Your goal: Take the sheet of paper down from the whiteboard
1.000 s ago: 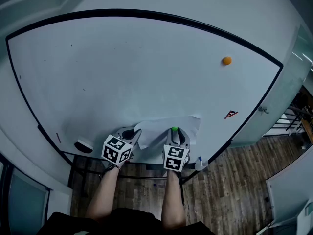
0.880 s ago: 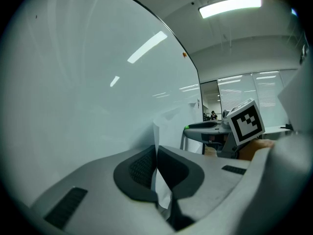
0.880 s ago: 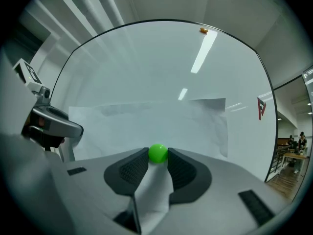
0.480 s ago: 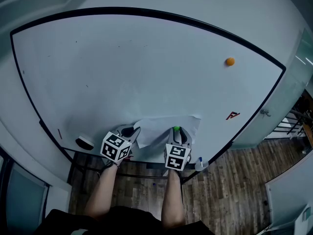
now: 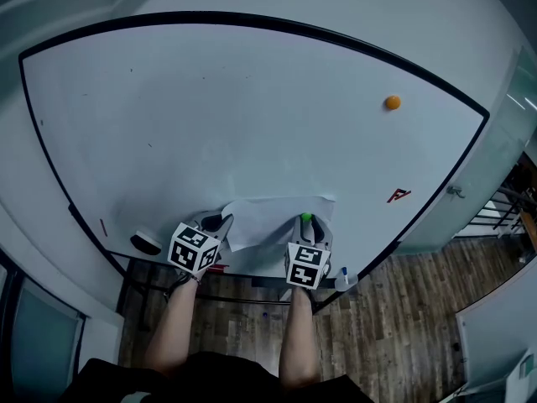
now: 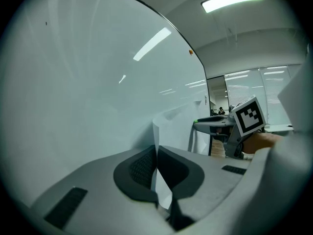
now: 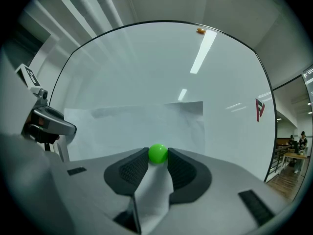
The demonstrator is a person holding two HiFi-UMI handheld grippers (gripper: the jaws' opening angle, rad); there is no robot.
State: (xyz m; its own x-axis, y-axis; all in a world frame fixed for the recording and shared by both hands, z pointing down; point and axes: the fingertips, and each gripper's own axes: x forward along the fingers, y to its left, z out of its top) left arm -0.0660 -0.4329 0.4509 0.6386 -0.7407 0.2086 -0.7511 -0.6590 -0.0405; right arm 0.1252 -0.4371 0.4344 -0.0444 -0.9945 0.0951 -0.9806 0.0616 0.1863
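Low on whiteboard (image 5: 252, 107): paper (image 5: 273, 221), long axis sideways, directly ahead of both claws; left claw (image 6: 155, 152) pinches its left edge, right claw (image 5: 308, 226) grips green magnet (image 7: 157, 153) (apparently pinning the sheet).

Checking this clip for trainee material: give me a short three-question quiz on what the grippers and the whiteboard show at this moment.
1. True or false: the left gripper is shut on the edge of the sheet of paper.
2. What sits between the right gripper's jaws? A) green magnet B) red ball C) bottle cap
3. Fill in: the lone magnet on the bare whiteboard is coloured ____.
Key: 1 true; 2 A; 3 orange.
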